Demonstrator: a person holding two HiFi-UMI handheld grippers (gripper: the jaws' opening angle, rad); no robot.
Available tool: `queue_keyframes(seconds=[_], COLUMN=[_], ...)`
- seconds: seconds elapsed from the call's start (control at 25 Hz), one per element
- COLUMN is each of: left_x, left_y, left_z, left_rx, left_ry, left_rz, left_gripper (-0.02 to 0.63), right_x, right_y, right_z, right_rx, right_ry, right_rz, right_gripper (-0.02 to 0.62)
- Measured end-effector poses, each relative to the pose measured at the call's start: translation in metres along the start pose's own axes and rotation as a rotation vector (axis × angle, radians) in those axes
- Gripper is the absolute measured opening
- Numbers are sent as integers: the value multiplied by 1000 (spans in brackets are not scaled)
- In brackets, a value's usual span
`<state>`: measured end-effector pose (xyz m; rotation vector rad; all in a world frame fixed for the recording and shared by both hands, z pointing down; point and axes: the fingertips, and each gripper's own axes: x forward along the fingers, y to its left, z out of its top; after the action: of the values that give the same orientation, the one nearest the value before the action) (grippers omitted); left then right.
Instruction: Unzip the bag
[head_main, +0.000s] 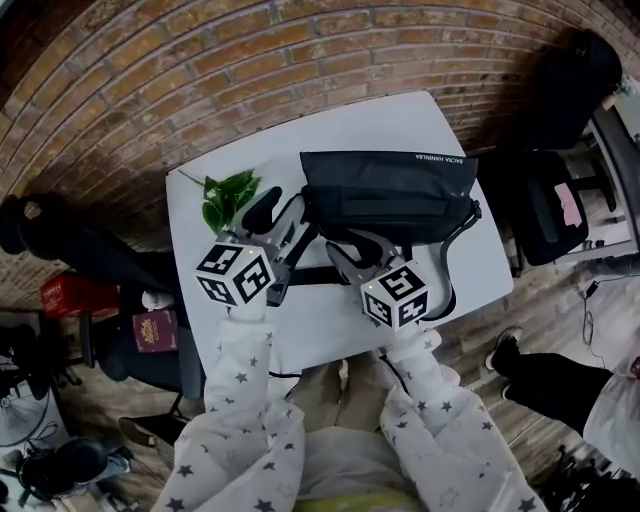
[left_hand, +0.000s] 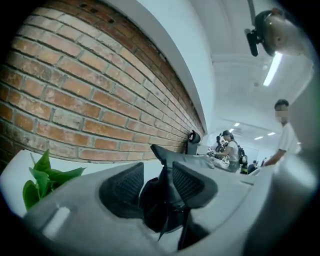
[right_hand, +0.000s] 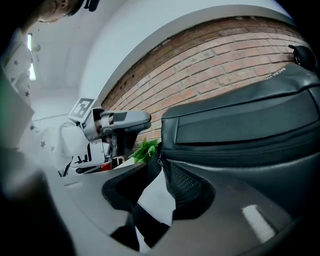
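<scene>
A black bag lies on the white table, its zip side toward me. My left gripper is at the bag's left end. In the left gripper view its jaws stand open, with the bag's end corner and a strap between them, close to the right pad. My right gripper is at the bag's front left. It is open, with bare table showing in the gap. The zip pull hangs just beyond its right fingertip, on the bag.
A sprig of green leaves lies on the table left of the bag. The bag's strap loops near the table's right front edge. A black chair stands to the right. A brick wall runs behind the table. People stand far off.
</scene>
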<state>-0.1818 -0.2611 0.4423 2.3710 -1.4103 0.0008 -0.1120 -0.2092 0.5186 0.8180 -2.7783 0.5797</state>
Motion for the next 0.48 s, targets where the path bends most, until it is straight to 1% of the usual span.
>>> queue_keyframes(seconds=[0.2,0.48], left_x=[19,38], left_y=[1,-7], left_z=[-3,-10], left_rx=[12,12], left_ry=[19,48], left_rz=[-83,-173], left_gripper=[175,176], right_x=[15,29], right_y=[-2,0], right_z=[-9,-17], right_rx=[-23,-79], right_ry=[12,47], right_rz=[-22,-60], right_gripper=[130,115])
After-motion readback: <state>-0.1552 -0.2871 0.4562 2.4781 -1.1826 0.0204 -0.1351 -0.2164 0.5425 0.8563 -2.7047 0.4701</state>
